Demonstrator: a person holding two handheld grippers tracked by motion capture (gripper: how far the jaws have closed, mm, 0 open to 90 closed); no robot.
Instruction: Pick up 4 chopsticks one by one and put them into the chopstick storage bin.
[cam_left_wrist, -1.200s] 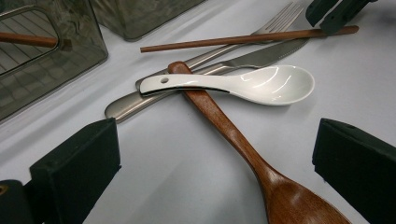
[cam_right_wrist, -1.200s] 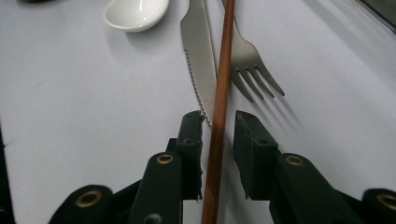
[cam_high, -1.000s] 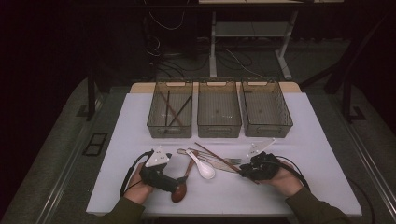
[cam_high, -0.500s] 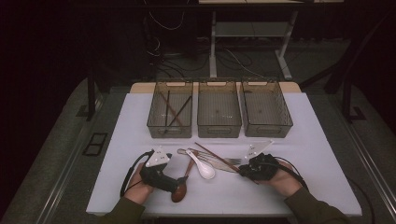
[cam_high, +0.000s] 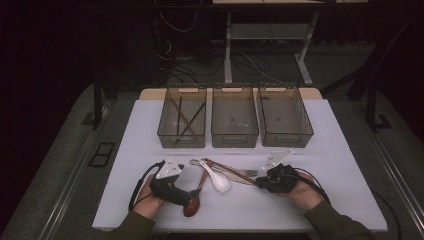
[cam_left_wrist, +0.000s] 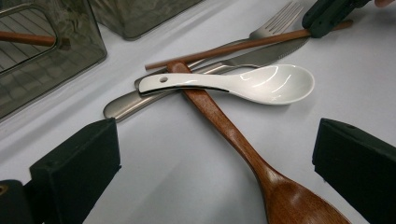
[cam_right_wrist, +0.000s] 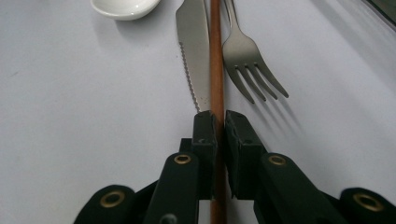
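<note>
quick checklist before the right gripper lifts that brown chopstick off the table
1. Right gripper closed on the chopstick: ok, its jaws have just been closing and the pads press the stick from both sides.
2. Knife and fork outside the jaws: ok, they lie either side of the stick, beyond the pads.
3. Stick free of the pile: cannot tell, its far end reaches the wooden spoon handle by the white spoon.
4. Left gripper out of the way: ok, open, nothing between its jaws.
5. Bin for the stick: ok, the left bin already holds chopsticks.
</note>
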